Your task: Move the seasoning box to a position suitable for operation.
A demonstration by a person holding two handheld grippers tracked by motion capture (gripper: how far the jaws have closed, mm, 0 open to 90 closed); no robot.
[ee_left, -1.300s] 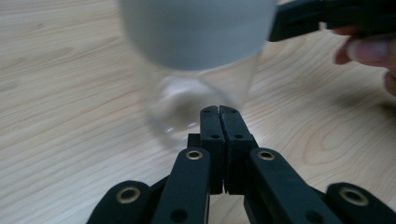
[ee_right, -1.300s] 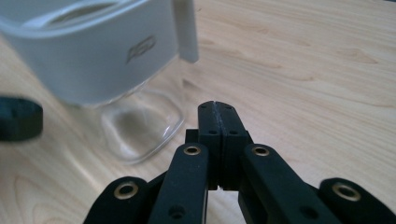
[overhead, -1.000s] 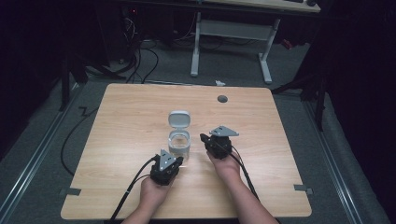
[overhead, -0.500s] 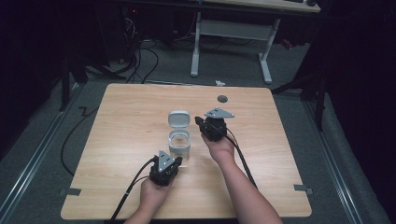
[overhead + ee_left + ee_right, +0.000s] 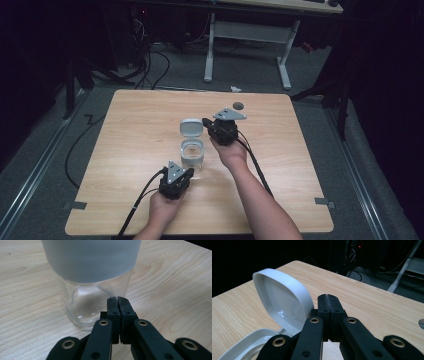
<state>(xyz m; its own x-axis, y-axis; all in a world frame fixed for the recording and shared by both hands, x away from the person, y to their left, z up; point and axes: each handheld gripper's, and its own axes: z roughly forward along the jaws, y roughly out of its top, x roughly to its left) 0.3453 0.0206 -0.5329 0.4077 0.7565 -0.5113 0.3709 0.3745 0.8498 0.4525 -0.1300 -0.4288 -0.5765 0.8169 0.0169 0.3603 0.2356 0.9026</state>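
One jar [image 5: 192, 152] on the table [image 5: 125, 130], roughly mid-table, slightly toward the person's side. Clear glass body, white collar around the top, one white flip lid [image 5: 192, 127] hinged at the far edge and standing open, tilted back. Jar interior looks empty: in the left gripper view the glass base [image 5: 86, 307] is see-through with wood grain behind it, no contents visible. In the right gripper view the lid's [image 5: 283, 303] hollow underside faces the camera, also bare, and the collar rim [image 5: 244, 345] sits at bottom left. Two grippers. Left gripper [image 5: 186, 175] sits just in front of the jar on the near side, low over the table, jaws pressed together with nothing between them; tips are close to the glass base, contact can't be confirmed. Right gripper [image 5: 206, 122] is just right of the open lid, raised above the table, jaws also pressed together and gripping nothing; tip is right beside the lid edge, touching or not I can't tell. Each gripper carries one grey three-cornered plate and trails one black cable back toward the near edge. Two forearms come in from the bottom. Farther out: one small dark round disc [image 5: 238, 105] near the table's far edge, two grey tape marks [image 5: 75, 205] at the near corners, one white desk frame [image 5: 250, 35] on the floor beyond.
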